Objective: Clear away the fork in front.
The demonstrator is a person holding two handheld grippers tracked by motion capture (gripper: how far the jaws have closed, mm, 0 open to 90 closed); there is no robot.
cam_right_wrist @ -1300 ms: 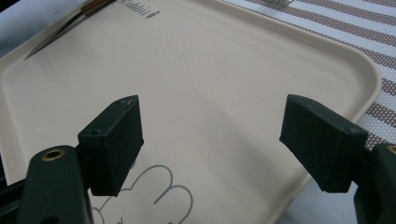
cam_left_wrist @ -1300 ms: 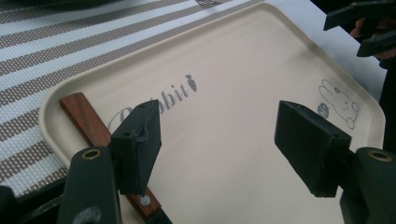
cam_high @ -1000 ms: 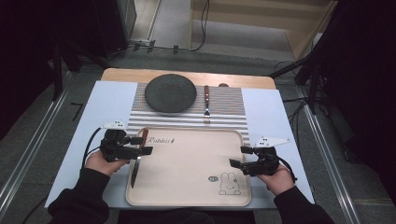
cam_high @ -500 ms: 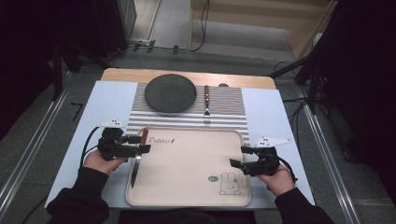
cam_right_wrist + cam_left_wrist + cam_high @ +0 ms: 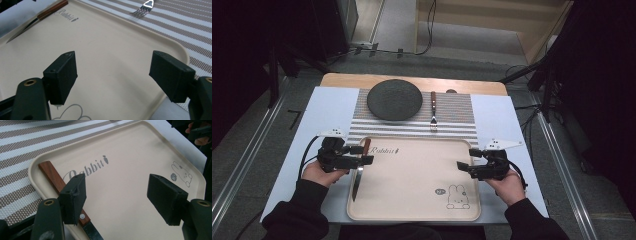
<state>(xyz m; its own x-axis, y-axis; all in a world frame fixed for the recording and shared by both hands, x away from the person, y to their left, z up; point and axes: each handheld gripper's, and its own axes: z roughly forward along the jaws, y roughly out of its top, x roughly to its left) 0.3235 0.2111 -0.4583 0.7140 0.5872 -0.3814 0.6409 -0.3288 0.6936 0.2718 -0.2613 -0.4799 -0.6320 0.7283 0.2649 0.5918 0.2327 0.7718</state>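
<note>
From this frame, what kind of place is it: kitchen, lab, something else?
Probably a lab or studio data-collection rig, not a real dining room: a table-setting mock-up with a plate, fork and rabbit tray sits among dark equipment stands and floor cables.

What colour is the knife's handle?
Reddish-brown wood with a metal rivet; the knife handle shows best in the left gripper view, lying along the beige tray's edge.

We see a cream rectangular plastic tray [image 5: 412, 200] printed with grey "Rabbit" lettering and a grey outline rabbit [image 5: 455, 196]. A knife with a reddish-brown wooden handle and dark blade [image 5: 360, 167] lies on its edge. Behind sits a woven placemat striped brown and white [image 5: 452, 117], carrying a dark grey round plate [image 5: 394, 99] and a silver fork with a brown handle [image 5: 433, 108]. The worktop [image 5: 329, 107] is pale blue-white, and both grippers' fingers [image 5: 73, 195] are black.
</note>
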